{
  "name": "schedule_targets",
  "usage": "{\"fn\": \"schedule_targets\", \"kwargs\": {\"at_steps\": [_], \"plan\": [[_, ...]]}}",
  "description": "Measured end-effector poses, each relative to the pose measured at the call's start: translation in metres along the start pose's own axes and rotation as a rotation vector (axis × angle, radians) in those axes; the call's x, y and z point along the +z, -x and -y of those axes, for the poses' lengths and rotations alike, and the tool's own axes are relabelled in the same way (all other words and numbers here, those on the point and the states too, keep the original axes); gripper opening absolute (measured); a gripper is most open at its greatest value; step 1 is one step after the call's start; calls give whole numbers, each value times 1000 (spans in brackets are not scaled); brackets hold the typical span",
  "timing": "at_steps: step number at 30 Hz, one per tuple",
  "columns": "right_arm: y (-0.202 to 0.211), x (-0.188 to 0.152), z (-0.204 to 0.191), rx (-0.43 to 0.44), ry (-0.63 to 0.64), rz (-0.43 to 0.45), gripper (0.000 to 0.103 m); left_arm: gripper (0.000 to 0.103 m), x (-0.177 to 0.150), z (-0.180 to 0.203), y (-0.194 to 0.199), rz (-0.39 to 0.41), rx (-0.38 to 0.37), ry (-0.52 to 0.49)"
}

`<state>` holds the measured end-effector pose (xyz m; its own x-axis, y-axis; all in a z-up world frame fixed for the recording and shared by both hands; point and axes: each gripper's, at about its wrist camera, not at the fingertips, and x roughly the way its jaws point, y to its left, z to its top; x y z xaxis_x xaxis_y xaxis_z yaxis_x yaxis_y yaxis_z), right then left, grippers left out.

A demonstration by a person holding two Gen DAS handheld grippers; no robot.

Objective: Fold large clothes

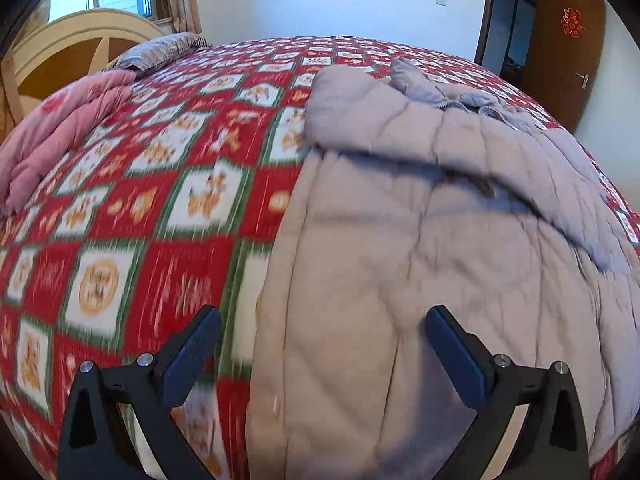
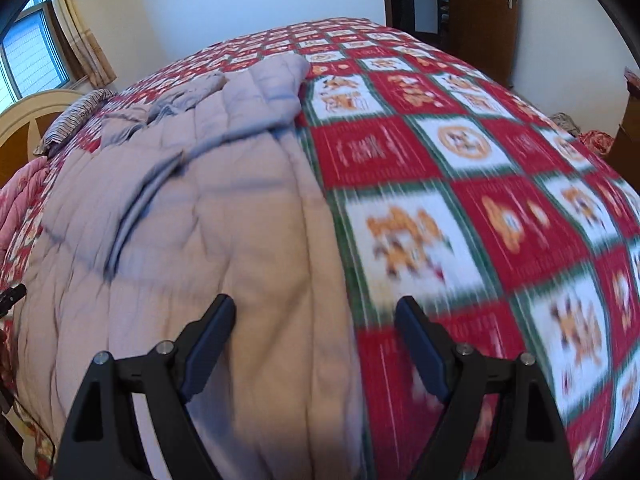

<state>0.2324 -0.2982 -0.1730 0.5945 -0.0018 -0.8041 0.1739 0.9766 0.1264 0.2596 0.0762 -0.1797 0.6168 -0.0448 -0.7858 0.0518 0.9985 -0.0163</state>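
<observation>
A large pale grey-beige quilted coat (image 1: 420,248) lies flat on the bed, its sleeves folded in over the body and its hood toward the far end. It also shows in the right wrist view (image 2: 192,240). My left gripper (image 1: 322,320) is open and empty, above the coat's left edge near the hem. My right gripper (image 2: 316,312) is open and empty, above the coat's right edge near the hem. Both views are blurred by motion.
The bed has a red, white and green patterned cover (image 1: 140,200), which also shows in the right wrist view (image 2: 480,200). A pink folded quilt (image 1: 52,140) and a striped pillow (image 1: 160,50) lie by the headboard (image 1: 80,48). A brown door (image 1: 560,52) stands at the far right.
</observation>
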Motion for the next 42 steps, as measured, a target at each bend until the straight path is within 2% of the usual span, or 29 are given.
{"fn": "schedule_targets", "kwargs": {"at_steps": [8,17,21,23,27,28,30,31,32,33,34,36,37,39,42], "plan": [[27,-55,12,25,-37,3,85,102,-53,-17,18,9,-32,53],[46,-91,4,46,-23,29,84,102,-78,-20,27,19,-53,90],[50,-103,-3,44,-4,34,77,102,-81,-16,28,18,-58,73],[47,-108,-5,90,-22,6,67,102,-81,-15,28,14,-76,67],[42,-112,-7,104,-37,-6,67,102,-82,-14,30,19,-114,55],[41,-112,-6,109,-46,-7,67,99,-82,-13,31,21,-118,51],[42,-112,-4,119,-51,-6,57,79,-82,-10,35,17,-119,41],[44,-112,-4,131,-53,-2,44,76,-82,-7,37,13,-109,29],[47,-113,-3,148,-56,3,34,67,-81,-4,41,11,-98,9],[50,-113,-4,152,-55,11,29,56,-82,-3,43,13,-91,-2],[52,-113,-6,149,-49,21,22,50,-82,-2,47,19,-78,-17],[58,-112,-9,147,-35,41,17,21,-81,-4,54,33,-62,-36],[61,-112,-10,151,-32,49,15,14,-80,-6,58,39,-78,-38],[64,-112,-11,165,-37,58,14,10,-78,-13,68,57,-126,-19],[73,-110,-12,181,-40,80,13,8,-73,-15,85,112,-150,-35]]}}
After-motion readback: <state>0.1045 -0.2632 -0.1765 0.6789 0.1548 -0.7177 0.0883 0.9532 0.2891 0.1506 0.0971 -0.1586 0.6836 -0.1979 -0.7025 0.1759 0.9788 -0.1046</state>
